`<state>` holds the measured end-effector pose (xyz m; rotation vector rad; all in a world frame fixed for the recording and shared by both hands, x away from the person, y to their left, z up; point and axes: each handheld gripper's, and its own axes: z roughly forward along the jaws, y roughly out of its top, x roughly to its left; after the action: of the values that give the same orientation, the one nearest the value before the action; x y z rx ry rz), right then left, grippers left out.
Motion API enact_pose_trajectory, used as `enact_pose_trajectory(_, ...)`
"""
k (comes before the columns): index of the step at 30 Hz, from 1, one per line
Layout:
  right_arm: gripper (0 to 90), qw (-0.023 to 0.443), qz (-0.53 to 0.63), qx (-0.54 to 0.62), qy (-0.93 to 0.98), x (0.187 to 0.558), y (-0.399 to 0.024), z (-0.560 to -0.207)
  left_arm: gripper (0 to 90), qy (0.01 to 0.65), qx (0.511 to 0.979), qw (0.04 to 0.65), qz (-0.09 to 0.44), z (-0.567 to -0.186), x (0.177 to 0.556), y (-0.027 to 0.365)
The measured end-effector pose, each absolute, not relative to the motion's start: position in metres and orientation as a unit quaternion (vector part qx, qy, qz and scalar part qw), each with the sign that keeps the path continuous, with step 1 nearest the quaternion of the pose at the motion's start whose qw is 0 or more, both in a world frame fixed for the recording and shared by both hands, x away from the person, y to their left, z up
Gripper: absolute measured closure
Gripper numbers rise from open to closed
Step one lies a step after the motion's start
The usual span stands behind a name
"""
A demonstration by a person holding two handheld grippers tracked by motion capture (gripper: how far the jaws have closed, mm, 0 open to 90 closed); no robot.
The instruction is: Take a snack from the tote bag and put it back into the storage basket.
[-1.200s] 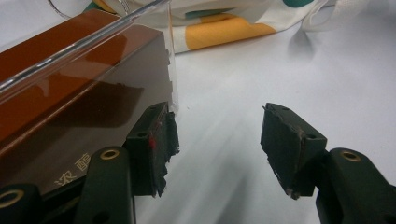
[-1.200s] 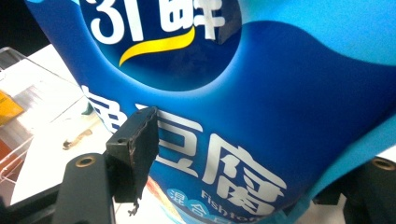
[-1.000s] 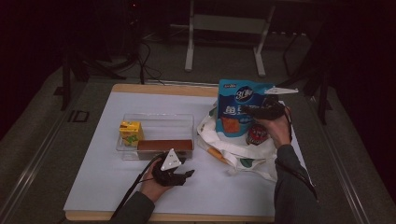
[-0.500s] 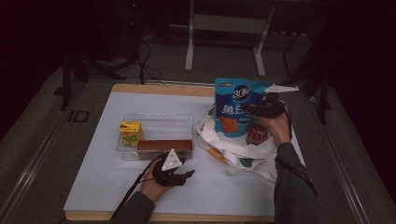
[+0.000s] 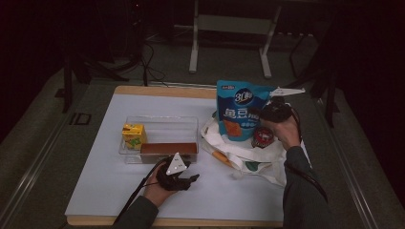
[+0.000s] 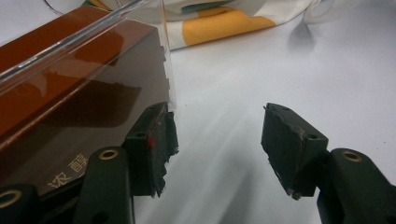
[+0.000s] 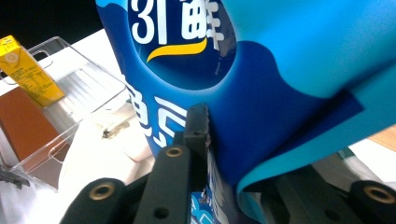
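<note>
White tabletop is carrying everything under dim light. Right gripper, its jaws having just been closing, is pinching an upright glossy blue plastic snack pouch above the white cloth tote bag. Left gripper is resting spread beside a clear plastic bin holding a brown box and yellow carton.

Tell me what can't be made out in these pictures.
- Bag's contents: high view, the blue pouch and right hand cover them.
- Right gripper's far pad: right gripper view, behind the pouch.
- Red round thing: high view, too small to tell.
- Brown box's print: left gripper view, cut off by the edge.
</note>
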<state>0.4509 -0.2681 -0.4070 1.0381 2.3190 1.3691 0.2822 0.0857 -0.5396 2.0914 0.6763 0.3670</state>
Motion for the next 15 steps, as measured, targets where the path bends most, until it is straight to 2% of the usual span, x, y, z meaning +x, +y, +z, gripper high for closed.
enact_pose_trajectory(7, 87.3, 0.142, 0.453, 0.364, 0.801, 0.448, -0.261, -0.403, 42.0, 0.271, 0.844, 0.439, 0.15, -0.54, 0.282, 0.086)
enact_pose_trajectory(15, 89.2, 0.155, 0.432, 0.362, 0.812, 0.443, -0.251, -0.393, 42.0, 0.272, 0.843, 0.44, 0.149, -0.54, 0.282, 0.086)
